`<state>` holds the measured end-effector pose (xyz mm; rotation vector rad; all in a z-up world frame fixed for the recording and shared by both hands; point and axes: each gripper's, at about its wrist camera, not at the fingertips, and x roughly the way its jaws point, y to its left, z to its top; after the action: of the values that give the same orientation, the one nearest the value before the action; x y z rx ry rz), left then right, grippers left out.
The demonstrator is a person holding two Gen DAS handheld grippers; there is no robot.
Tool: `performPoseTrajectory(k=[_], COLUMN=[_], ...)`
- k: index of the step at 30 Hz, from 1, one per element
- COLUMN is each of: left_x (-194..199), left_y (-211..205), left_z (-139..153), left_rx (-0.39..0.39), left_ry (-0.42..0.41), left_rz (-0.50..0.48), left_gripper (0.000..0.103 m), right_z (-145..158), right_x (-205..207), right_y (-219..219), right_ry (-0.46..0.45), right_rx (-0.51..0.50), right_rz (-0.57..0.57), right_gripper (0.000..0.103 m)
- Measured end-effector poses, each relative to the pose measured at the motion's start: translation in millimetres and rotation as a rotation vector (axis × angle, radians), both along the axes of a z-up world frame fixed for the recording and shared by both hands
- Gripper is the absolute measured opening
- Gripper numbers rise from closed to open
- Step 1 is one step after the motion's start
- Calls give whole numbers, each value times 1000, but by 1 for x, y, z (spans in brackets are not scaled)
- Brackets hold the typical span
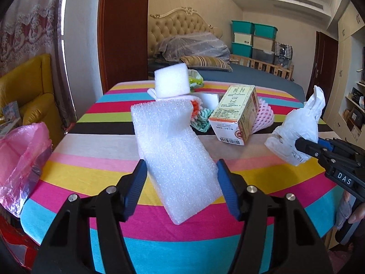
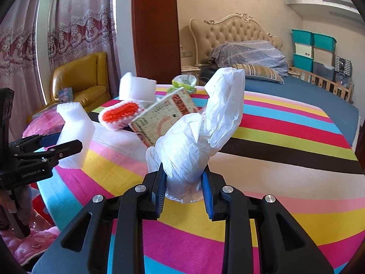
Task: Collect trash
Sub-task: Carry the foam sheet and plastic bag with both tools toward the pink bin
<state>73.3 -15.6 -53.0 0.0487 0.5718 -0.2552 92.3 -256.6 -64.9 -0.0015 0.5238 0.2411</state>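
"DAS" marks the right hand-held gripper (image 1: 306,147); "GenRobot.AI" the left (image 2: 68,147).

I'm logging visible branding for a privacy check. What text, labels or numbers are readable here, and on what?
"DAS": white letters on the right gripper body.
"GenRobot.AI", faint: on the left gripper body.
Cardboard box: printed text and a barcode, too small to read.
Foam block, white plastic bag: no text.

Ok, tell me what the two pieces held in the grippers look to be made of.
Left gripper: the white slab looks like expanded polyethylene packing foam, with a bubbly, faintly translucent matte surface. Right gripper: the white wad looks like thin plastic film, probably a bag, crinkled with a soft sheen.
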Motion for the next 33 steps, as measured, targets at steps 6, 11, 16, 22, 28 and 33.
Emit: performPoseTrajectory(k=[6,11,16,22,28,33], left_x=[-5,-14,-15,-20,-20,-20], left_y=[9,16,24,34,46,61], left_z=[6,10,13,15,21,24], left_rx=[-34,-49,-70,-97,-124,-117], left_ry=[-52,-91,-108,-135,-161,-183], left_rz=[34,50,69,88,115,138], left_gripper=[61,61,61,61,61,61], right_z=[4,7,8,10,11,18], right_x=[-11,-17,-21,-21,-17,-13], right_y=[21,33,38,44,47,55], right_ry=[-28,-45,-49,-48,-39,-47], right_rx=[-32,-46,-56,-54,-53,-50], right_rz=[44,74,90,106,132,160], right_gripper=[28,28,28,28,28,28])
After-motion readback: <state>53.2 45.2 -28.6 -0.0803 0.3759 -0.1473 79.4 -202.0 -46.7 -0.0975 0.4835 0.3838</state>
